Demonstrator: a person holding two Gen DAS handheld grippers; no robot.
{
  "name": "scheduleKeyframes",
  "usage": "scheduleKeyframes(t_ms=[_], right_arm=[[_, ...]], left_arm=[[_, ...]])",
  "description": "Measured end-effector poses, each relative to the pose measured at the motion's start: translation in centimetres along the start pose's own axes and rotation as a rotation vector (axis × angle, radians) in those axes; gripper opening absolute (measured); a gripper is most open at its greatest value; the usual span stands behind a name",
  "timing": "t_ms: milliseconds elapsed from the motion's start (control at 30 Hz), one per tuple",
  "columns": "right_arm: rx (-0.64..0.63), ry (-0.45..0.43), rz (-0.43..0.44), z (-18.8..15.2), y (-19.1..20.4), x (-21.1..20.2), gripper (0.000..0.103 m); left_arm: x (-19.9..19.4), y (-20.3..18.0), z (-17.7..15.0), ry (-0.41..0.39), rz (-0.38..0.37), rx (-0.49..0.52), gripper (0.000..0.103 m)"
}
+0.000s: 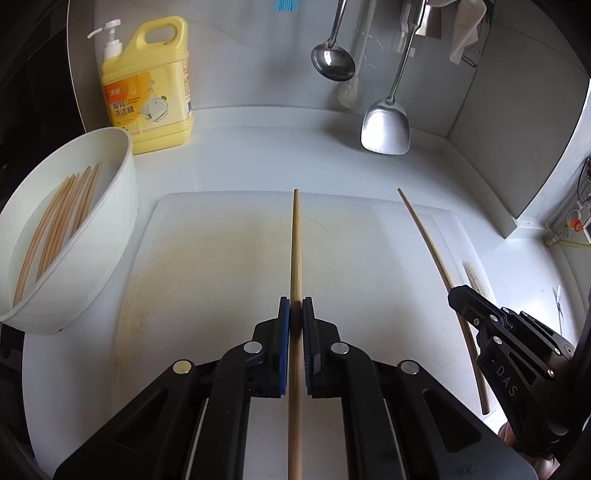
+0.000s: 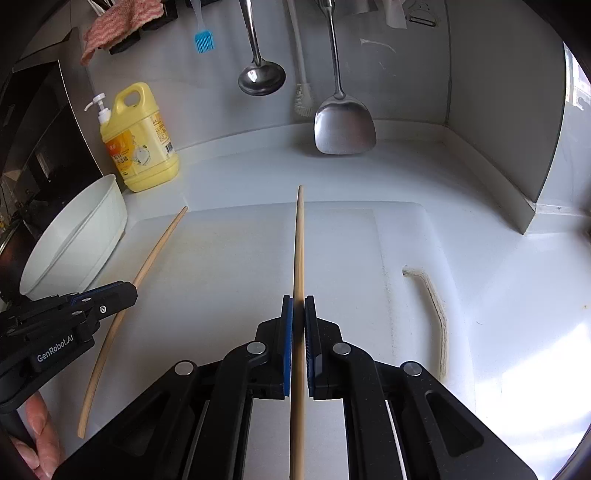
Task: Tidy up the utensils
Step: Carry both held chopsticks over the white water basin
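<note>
My left gripper (image 1: 295,308) is shut on a wooden chopstick (image 1: 295,251) that points forward over the white cutting board (image 1: 221,258). My right gripper (image 2: 298,306) is shut on a second wooden chopstick (image 2: 299,251), also pointing forward. Each gripper shows in the other's view: the right one (image 1: 456,295) with its chopstick (image 1: 428,236), the left one (image 2: 125,291) with its chopstick (image 2: 155,254). A white bowl (image 1: 122,206) at the left holds several chopsticks (image 1: 59,221); it also shows in the right wrist view (image 2: 92,236).
A yellow dish soap bottle (image 1: 151,85) stands behind the bowl. A steel ladle (image 1: 332,59) and a steel spatula (image 1: 386,125) hang on the back wall. A blue brush (image 2: 204,40) and a pink cloth (image 2: 118,26) hang above. A cord (image 2: 436,314) lies at the board's right.
</note>
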State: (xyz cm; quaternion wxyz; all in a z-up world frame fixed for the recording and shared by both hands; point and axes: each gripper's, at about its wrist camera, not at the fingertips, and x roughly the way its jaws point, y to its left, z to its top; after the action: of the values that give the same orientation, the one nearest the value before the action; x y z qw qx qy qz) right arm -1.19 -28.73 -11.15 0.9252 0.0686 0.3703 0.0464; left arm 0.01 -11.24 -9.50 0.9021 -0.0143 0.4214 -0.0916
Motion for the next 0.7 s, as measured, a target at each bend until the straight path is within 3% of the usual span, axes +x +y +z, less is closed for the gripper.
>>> scheduleKeyframes(t_ms=[167, 333, 467, 700], right_arm=[[-0.024, -0.023, 0.071, 2.4, 2.9, -3.1, 0.006], [-0.069, -0.034, 0.147, 5.1, 8.1, -4.7, 0.006], [-0.097, -0.051, 0.187, 7.2, 13.5, -4.3, 0.006], [-0.11, -0.044, 0.232, 10.5, 23.0, -0.7, 0.006]], left_arm=[[-4.7, 3.0, 0.9, -0.011, 0.03, -0.046, 0.007], [-9.0, 8.6, 2.7, -0.057, 0.084, -0.107, 0.007], [-11.0, 14.1, 4.8, -0.103, 0.12, -0.129, 0.007], [-10.9, 22.6, 7.7, -0.131, 0.132, -0.128, 0.007]])
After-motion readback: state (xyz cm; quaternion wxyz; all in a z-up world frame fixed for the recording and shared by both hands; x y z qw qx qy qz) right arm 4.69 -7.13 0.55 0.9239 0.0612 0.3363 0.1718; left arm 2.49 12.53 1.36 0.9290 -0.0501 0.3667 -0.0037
